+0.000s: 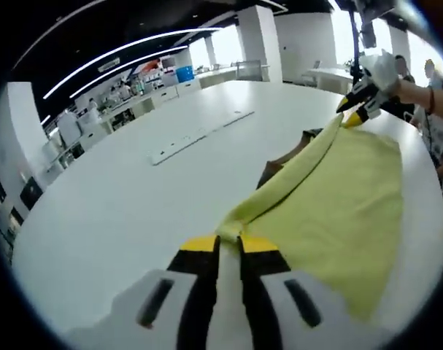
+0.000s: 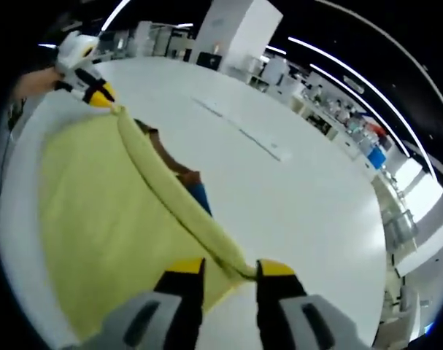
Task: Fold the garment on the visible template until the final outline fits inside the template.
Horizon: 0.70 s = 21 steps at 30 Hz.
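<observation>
Both tongs [image 1: 229,246] [image 2: 230,271] pinching yellow garment [image 1: 338,211] edge, taut toward 1 o'clock; uneven pull risks slipped corner, skewed fold.

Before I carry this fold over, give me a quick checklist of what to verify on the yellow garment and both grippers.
1. Left gripper pinching the yellow garment edge: ok, jaws shut on the cloth.
2. Right gripper holding its end: cannot tell, the jaws stand apart with the cloth edge between them.
3. Lifted edge taut between grippers: ok, it runs as one straight ridge.
4. Template outline visible: cannot tell; something brown and blue peeks from under the garment.
5. White table beyond the fold free: ok, apart from a white strip.
</observation>
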### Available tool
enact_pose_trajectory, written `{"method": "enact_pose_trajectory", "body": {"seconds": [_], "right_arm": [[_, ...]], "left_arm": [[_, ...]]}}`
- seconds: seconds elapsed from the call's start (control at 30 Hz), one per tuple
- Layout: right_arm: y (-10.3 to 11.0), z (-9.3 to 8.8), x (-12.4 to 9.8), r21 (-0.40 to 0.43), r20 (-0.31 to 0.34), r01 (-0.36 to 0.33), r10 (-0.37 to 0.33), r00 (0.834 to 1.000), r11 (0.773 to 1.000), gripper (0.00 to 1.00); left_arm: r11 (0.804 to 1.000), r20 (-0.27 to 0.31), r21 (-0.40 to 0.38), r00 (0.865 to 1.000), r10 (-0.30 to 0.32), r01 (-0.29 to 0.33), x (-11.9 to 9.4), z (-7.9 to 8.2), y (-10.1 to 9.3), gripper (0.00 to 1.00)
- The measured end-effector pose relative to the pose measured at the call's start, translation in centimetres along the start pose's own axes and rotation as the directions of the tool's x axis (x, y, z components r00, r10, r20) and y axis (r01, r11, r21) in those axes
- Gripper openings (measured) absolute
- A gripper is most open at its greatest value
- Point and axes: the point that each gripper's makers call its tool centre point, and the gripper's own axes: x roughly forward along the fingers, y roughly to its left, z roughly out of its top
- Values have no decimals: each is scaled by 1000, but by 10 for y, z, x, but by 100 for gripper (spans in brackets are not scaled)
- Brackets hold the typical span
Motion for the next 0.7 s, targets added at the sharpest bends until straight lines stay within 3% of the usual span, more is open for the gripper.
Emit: {"method": "enact_pose_trajectory", "body": {"seconds": [0.23, 0.4, 0.7], "right_arm": [[0, -1, -2, -33, 14, -16, 16, 1000, 999, 23], [-6, -6, 12, -68, 1, -8, 9, 1000, 998, 22], [-10, -4, 18, -64, 3, 26, -25, 1000, 998, 19]], "left_arm": [[999, -29, 32, 999, -25, 25, 6, -6, -5, 10], [997, -59, 77, 998, -11, 16, 14, -16, 0, 8], [995, -40, 101, 999, 23, -19, 22, -9, 8, 6]]}}
